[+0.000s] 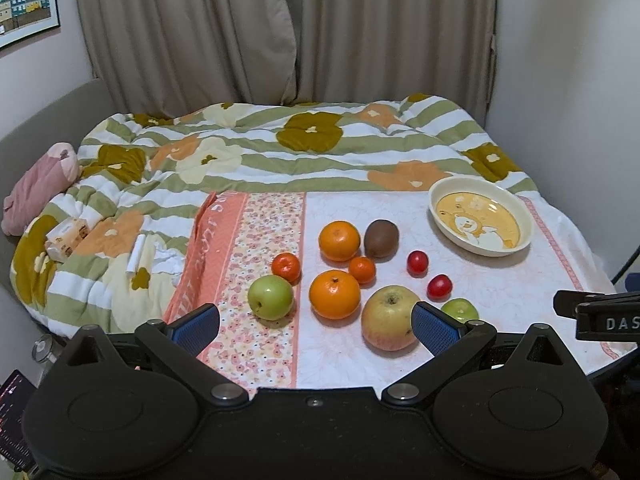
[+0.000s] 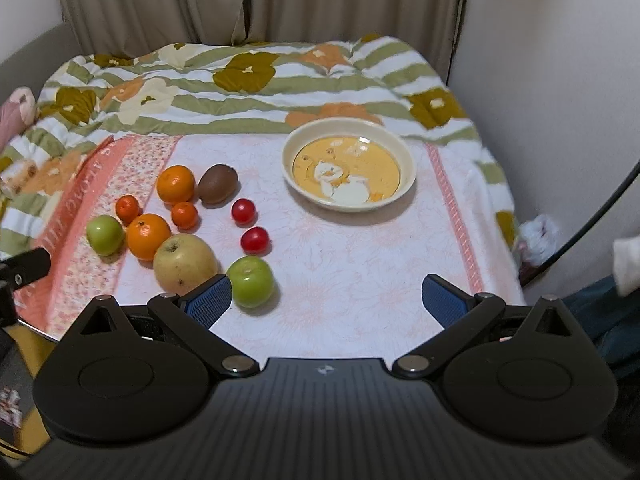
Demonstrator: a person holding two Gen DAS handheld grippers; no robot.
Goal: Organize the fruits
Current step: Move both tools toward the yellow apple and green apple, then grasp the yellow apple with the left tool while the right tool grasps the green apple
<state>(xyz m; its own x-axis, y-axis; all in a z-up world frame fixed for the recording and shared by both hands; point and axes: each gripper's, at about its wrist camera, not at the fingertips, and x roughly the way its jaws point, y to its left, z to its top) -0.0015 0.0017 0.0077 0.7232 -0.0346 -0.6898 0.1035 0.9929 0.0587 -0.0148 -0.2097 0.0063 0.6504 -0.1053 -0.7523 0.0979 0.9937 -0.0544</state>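
Observation:
Fruit lies loose on a pink floral cloth (image 1: pixel 500 280): a big yellow-red apple (image 1: pixel 388 318) (image 2: pixel 185 263), two small green apples (image 1: pixel 271 297) (image 2: pixel 251 281), two oranges (image 1: pixel 335 294) (image 1: pixel 339 240), two mandarins (image 1: pixel 286 267) (image 1: pixel 362 269), a brown kiwi (image 1: pixel 381 238) (image 2: pixel 217 189) and two small red fruits (image 1: pixel 417 262) (image 1: pixel 439 287). A cream bowl (image 1: pixel 436 216) (image 2: pixel 408 168) with a yellow cartoon inside stands empty at the far right. My left gripper (image 1: pixel 316 326) is open just short of the big apple. My right gripper (image 2: pixel 327 300) is open over bare cloth, beside a green apple.
Behind the cloth spreads a striped flowered quilt (image 1: pixel 280 152), with a pink plush toy (image 1: pixel 36 188) and a tissue pack (image 1: pixel 66 238) at its left. Beige curtains (image 1: pixel 280 32) and walls close the back. A dark cable (image 2: pixel 592 224) hangs at the right.

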